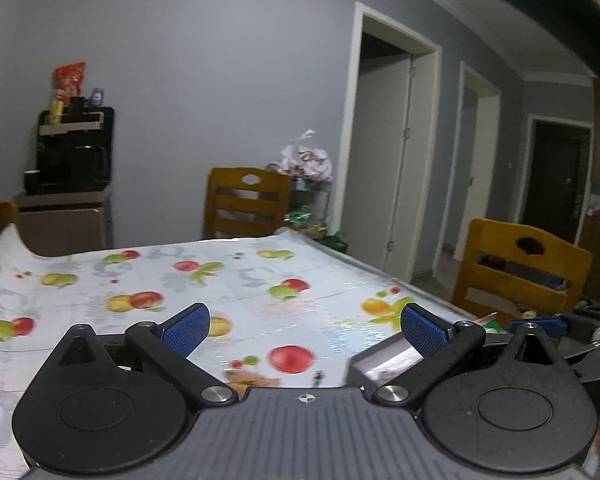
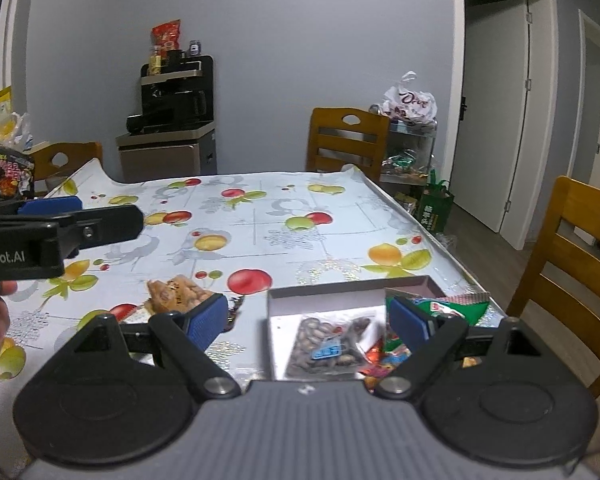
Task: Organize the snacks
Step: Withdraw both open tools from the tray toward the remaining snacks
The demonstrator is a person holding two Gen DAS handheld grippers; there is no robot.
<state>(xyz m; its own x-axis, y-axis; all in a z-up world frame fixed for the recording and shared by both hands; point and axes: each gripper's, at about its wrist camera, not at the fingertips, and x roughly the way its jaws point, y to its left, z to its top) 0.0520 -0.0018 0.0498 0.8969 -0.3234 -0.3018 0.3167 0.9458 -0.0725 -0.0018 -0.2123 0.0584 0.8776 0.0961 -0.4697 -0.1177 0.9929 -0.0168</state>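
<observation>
A shallow grey box (image 2: 340, 292) sits on the fruit-print table near its right edge. In it lie a clear bag of nuts (image 2: 328, 346), a green packet (image 2: 452, 308) and red wrappers (image 2: 380, 358). A clear pack of brown snacks (image 2: 178, 292) lies on the cloth left of the box. My right gripper (image 2: 306, 320) is open and empty, just above the box's near left part. My left gripper (image 1: 304, 330) is open and empty above the table, with the box corner (image 1: 384, 356) by its right finger. It also shows at the left of the right wrist view (image 2: 80, 220).
Wooden chairs stand at the far side (image 2: 346, 140) and the right side (image 2: 580, 264) of the table. A black snack bag (image 2: 6, 172) and yellow bag sit at the far left. A cabinet with a coffee machine (image 2: 172, 96) stands against the wall. A cart with bags (image 2: 410, 136) is by the doorway.
</observation>
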